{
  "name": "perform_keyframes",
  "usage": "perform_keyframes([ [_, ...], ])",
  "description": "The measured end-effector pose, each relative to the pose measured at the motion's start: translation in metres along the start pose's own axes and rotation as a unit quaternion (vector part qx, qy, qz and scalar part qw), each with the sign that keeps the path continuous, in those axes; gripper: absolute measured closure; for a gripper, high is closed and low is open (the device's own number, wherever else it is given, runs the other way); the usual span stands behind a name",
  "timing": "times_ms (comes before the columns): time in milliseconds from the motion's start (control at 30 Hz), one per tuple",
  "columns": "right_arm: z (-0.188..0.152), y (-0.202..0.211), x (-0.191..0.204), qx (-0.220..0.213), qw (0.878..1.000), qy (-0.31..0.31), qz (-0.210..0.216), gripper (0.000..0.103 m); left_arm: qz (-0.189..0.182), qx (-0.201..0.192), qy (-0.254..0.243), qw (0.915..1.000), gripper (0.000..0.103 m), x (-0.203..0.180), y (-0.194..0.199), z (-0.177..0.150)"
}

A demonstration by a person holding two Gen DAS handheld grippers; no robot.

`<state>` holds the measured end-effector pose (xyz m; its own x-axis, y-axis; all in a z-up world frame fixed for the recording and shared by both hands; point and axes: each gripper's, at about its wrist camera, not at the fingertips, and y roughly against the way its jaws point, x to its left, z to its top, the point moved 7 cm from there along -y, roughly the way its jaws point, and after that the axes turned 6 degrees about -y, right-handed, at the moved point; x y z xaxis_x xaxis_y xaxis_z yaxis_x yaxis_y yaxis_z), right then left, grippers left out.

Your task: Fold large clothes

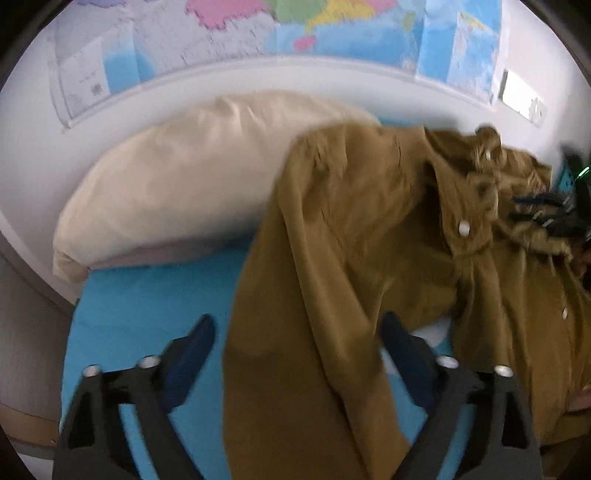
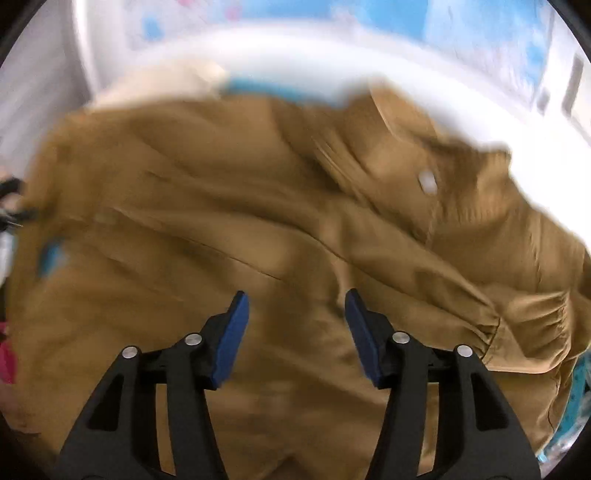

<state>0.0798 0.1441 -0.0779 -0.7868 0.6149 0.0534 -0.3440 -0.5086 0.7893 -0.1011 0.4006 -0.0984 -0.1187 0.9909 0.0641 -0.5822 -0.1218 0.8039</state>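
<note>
Left wrist view shows the left gripper (image 1: 297,334) spread, unclenched, astride a sleeve (image 1: 295,332) of the mustard-brown jacket (image 1: 369,221) sprawled on the blue bedsheet (image 1: 147,314) beside a pillow (image 1: 177,192); pinch that sleeve near its edge. Right gripper (image 2: 297,306) hovers released over the jacket's body; flatten wrinkles before creasing.

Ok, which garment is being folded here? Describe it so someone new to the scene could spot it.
Start at the bed with the bright blue sheet, below the wall map. Beside the cream pillow lies a mustard-brown shirt, crumpled toward its collar. Its white snap buttons and brown colour set it apart from the pale pillow and blue sheet.
</note>
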Motion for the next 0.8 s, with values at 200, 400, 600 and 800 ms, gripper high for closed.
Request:
perform_keyframes([
  [200,-0.007,0.027,0.156,0.003,0.970,0.099,0.222,0.028,-0.043,0.002,0.014,0.9990,0.080,0.001,0.003,0.000],
  [400,-0.043,-0.018,0.270,0.070,0.935,0.132,0.321,0.017,-0.069,-0.011,0.013,0.9975,0.083,-0.005,0.019,0.004],
  [600,-0.048,-0.054,0.303,0.144,0.913,0.083,0.371,0.099,-0.086,-0.011,0.004,0.9962,0.083,-0.016,0.025,0.008],
  [800,0.007,0.045,0.228,0.042,0.930,0.099,0.351,0.100,-0.125,-0.044,-0.013,0.9911,0.074,-0.037,0.058,0.039],
])
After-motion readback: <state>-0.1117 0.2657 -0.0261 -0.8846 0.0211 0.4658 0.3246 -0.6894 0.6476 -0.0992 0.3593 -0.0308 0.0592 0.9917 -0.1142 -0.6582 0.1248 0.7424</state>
